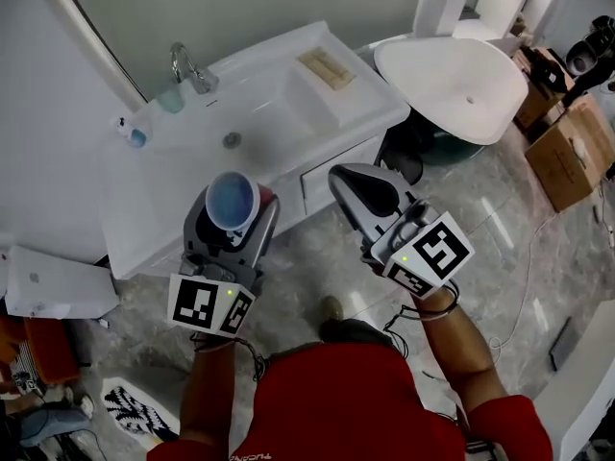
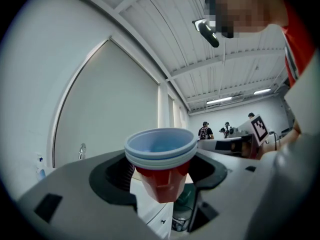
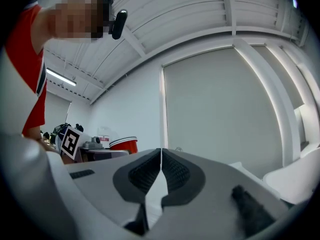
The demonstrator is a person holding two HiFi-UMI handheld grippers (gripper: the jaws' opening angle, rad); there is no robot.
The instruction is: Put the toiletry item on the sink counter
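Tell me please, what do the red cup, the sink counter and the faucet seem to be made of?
The red cup is probably thin plastic: glossy red outside, pale inside, with a rolled rim. The sink counter looks like glazed ceramic or cast resin: smooth, white, softly shiny. The faucet is likely chromed metal, given its bright silvery shine.

1. The desk [image 1: 144, 209] is bare at front left, beside the sink bowl [image 1: 259, 113].
2. A tap [image 1: 192, 68], a clear tumbler [image 1: 171, 99] just beside it and a small blue-and-white thing [image 1: 135, 134] further left line the back.
3. A tan bar [image 1: 326, 68] lies on the right ledge.
4. A white basin [image 1: 452, 80] crowds the desk's right end.
5. The left hand-held gripper [image 1: 235, 209], gripping a red cup [image 2: 161, 176], hangs over the front edge.
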